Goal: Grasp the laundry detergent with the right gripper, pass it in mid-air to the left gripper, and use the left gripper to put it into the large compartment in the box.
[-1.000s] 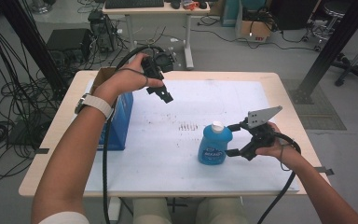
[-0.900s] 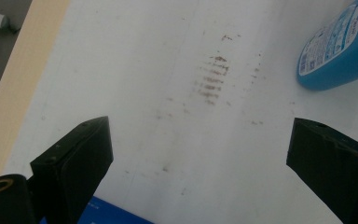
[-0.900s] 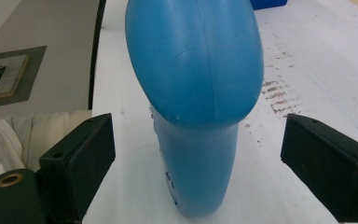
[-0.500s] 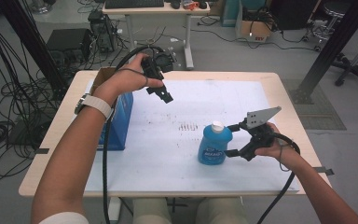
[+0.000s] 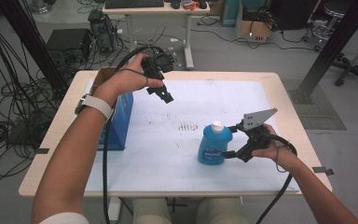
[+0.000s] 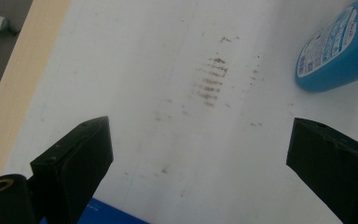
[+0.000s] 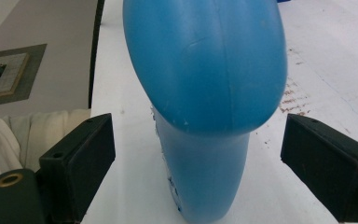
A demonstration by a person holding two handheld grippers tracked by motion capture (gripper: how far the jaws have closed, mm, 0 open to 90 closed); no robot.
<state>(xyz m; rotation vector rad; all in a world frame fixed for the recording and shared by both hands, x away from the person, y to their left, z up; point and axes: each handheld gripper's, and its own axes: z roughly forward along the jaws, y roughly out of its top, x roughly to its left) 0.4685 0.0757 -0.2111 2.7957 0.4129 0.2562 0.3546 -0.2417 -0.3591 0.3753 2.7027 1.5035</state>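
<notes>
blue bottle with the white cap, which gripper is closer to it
Right. The right gripper has its open jaws either side of the blue bottle, not pressing it. The left gripper hangs above the far left part of the white mat, well away from the bottle.

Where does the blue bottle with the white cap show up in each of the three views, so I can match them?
High view: blue bottle stands upright right of centre, by the right gripper.
Left gripper view: its labelled body lies in the top right corner.
Right gripper view: it rises in the centre, between the open jaws.
Shared landmark: the brown smudges on the white mat.
</notes>
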